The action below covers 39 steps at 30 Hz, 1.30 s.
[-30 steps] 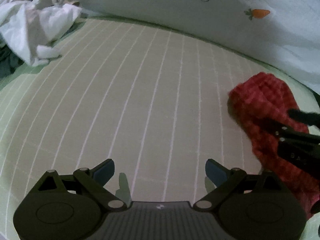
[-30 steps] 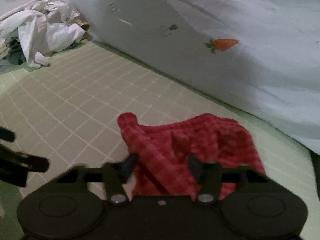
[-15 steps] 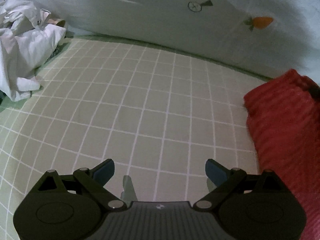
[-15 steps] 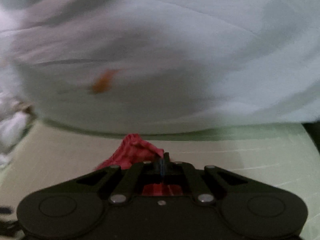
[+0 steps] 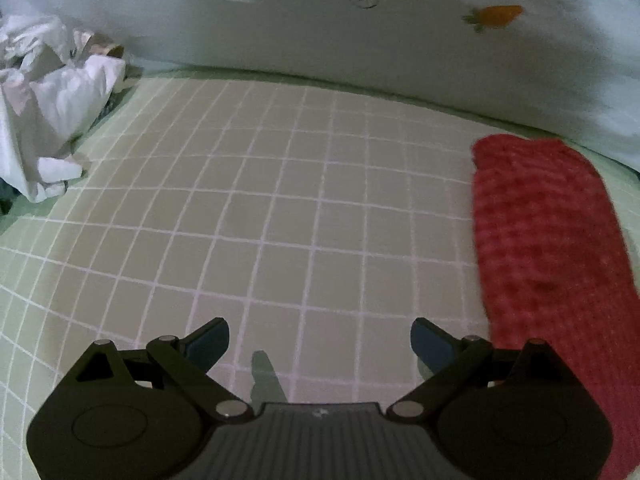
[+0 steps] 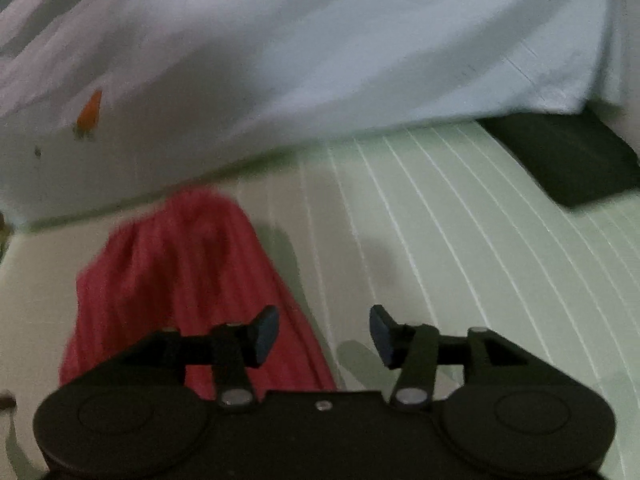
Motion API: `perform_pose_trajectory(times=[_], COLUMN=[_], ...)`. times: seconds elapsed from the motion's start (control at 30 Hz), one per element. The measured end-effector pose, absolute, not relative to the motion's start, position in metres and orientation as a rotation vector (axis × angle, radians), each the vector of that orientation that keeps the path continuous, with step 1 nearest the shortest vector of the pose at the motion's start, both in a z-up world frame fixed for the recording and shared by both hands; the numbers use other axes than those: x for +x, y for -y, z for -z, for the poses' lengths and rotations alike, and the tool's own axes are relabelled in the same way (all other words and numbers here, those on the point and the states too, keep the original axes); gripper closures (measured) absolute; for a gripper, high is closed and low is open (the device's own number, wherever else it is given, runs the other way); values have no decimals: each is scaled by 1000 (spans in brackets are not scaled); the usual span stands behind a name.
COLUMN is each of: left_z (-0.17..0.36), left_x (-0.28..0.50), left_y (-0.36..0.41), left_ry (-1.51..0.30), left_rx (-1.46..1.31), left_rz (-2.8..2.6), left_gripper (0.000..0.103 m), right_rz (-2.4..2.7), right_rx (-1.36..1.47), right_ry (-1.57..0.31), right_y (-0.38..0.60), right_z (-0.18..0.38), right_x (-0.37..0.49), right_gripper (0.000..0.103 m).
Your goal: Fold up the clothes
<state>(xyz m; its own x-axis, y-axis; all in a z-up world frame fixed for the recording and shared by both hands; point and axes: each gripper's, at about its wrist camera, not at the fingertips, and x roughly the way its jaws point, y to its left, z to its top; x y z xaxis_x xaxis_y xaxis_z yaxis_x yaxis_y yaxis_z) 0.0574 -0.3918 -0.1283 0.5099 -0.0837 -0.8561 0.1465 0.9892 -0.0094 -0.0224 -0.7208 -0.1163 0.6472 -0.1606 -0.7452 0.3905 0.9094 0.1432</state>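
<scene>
My left hand-held gripper [image 5: 319,340] is a matte black plastic frame with two round hubs, silver pivot screws on its angled link arms, a ribbed grey centre plate bearing a small pale mark, and two short dark blue finger pads [image 5: 210,340]. My right hand-held gripper [image 6: 323,334] has the same black build, round hubs and silver screws, one more small screw at mid-body, and blue pads [image 6: 266,332] on its fingers.
</scene>
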Motion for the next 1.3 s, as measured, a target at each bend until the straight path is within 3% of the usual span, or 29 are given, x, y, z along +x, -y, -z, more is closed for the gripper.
perform_pose_trajectory(times=[0.1,0.33,0.5,0.57,0.63,0.8,0.9,1.0,1.03,1.13,1.2,1.3], left_z=[125,120,119,121,123,121,119,123,124,127,128,130], left_x=[36,-21,-48,-56,-64,-80,-88,-93,-93,-94,-94,-90], left_y=[395,404,418,426,433,440,439,438,437,437,438,443], left_ry=[-1024,-1032,-1033,-1047,-1060,-1055,-1053,-1069,-1076,-1076,-1073,-1070], left_rx=[69,62,21,7,-6,-46,-75,-105,-111,-108,-106,-99], left_rz=[162,193,212,222,219,176,153,131,124,110,113,128], left_gripper=[6,6,6,12,16,16,16,15,15,15,15,14], right_rz=[327,294,254,229,204,171,169,185,196,191,168,133], right_rx=[316,235,118,98,79,116,183,207,206,229,238,246], right_ry=[-845,-884,-906,-894,-880,-785,-825,-908,-926,-911,-900,-911], right_y=[715,693,686,687,688,698,712,723,725,730,731,726], right_z=[124,135,140,137,133,97,98,118,123,125,124,129], right_x=[-54,-107,-117,-122,-127,-153,-165,-168,-169,-173,-171,-163], right_gripper=[50,61,84,101,102,103,103,98,91,54,51,36])
